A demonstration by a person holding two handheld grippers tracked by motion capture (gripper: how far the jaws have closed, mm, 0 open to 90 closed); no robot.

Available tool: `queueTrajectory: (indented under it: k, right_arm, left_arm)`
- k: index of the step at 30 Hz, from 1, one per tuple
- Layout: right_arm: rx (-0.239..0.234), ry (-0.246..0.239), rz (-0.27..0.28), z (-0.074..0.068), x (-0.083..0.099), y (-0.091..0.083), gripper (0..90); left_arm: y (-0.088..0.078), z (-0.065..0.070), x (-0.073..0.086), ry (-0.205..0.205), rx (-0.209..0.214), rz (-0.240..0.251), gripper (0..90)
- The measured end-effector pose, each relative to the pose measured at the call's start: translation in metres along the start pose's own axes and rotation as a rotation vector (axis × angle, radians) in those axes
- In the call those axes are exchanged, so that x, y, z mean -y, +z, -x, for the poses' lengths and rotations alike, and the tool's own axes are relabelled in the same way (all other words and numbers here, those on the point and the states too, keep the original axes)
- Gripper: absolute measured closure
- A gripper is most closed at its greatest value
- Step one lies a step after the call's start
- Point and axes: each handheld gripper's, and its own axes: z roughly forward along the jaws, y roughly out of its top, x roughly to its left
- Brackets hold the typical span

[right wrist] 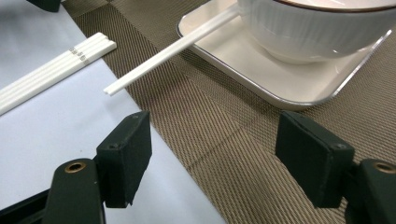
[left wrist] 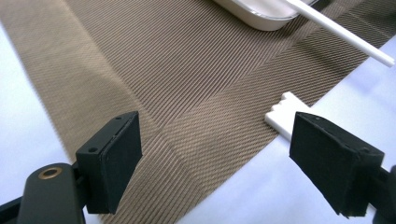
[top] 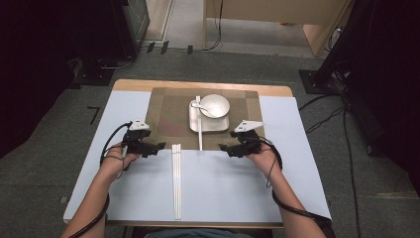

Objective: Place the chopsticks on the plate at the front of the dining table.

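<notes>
Forearms enter from the near edge, each hand carrying a gripper toward the setting. Largest is the table (top: 223,188) under its pale sheet, then the woven placemat (top: 168,111) squared at the far middle. It gives the square tray (top: 220,126) and the white bowl (top: 214,105) a centred base, with a spoon (top: 198,105) resting in the bowl.

A bundle of white chopsticks (top: 176,183) lies on the sheet, tips just touching the mat's near edge. One loose chopstick (top: 199,136) leans off the tray toward the person — probably not yet tidied.

The left gripper (top: 153,147) hovers just left of the bundle, jaws spread and empty, seemingly lined up for those tips. The right gripper (top: 225,148) waits beside the loose chopstick, jaws likewise apart, holding nothing.
</notes>
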Motion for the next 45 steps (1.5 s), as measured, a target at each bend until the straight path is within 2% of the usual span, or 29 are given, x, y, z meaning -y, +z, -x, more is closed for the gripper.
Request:
queueTrajectory:
  k: [4, 8, 11, 15, 19, 21, 23, 25, 26, 29, 32, 35, 40, 45]
  right_arm:
    - [0.011, -0.003, -0.011, 0.001, 0.006, -0.006, 26.9]
    - [0.022, 0.002, -0.032, 0.003, 0.014, -0.01, 26.9]
    - [0.024, 0.007, -0.035, 0.004, 0.018, -0.012, 26.9]
    - [0.022, 0.017, -0.051, 0.007, 0.023, -0.012, 26.9]
    - [0.031, 0.024, -0.09, 0.009, 0.028, -0.008, 26.9]
    - [0.042, 0.03, -0.089, 0.011, 0.029, -0.007, 26.9]
    - [0.044, 0.035, -0.087, 0.012, 0.03, -0.006, 26.9]
    - [0.044, 0.033, -0.081, 0.013, 0.031, -0.005, 26.8]
    - [0.044, 0.035, -0.078, 0.014, 0.031, -0.005, 26.7]
    - [0.053, 0.027, -0.076, 0.013, 0.031, -0.004, 25.0]
    - [0.073, -0.021, -0.068, 0.01, 0.033, 0.0, 20.8]
    - [0.076, -0.05, -0.082, 0.007, 0.033, 0.004, 13.9]
    - [0.074, -0.043, -0.082, 0.008, 0.032, 0.004, 13.2]
    - [0.075, -0.042, -0.085, 0.008, 0.032, 0.005, 12.5]
  left_arm:
    - [-0.006, -0.004, 0.004, -0.003, 0.001, 0.011, 16.5]
    - [-0.009, -0.007, 0.011, 0.022, -0.035, -0.009, 16.5]
    - [-0.013, -0.01, 0.016, 0.0, -0.038, -0.012, 16.5]
    - [-0.013, -0.016, 0.022, -0.002, -0.054, -0.023, 16.6]
    - [-0.01, -0.023, 0.027, -0.024, -0.041, -0.027, 16.6]
    - [-0.008, -0.027, 0.031, -0.02, -0.043, -0.036, 16.6]
    - [-0.007, -0.03, 0.033, -0.003, -0.033, -0.022, 16.6]
    - [-0.006, -0.031, 0.033, -0.018, -0.036, -0.01, 16.7]
    - [-0.006, -0.031, 0.033, -0.015, -0.038, -0.006, 16.7]
    - [-0.005, -0.029, 0.036, 0.027, -0.049, -0.002, 16.7]
    - [-0.003, -0.026, 0.036, 0.06, -0.062, -0.016, 14.1]
    - [-0.003, -0.026, 0.037, 0.058, -0.066, -0.01, 13.9]
    - [-0.002, -0.026, 0.036, 0.055, -0.065, -0.014, 13.6]
    - [0.0, -0.025, 0.035, 0.068, -0.049, -0.032, 7.0]
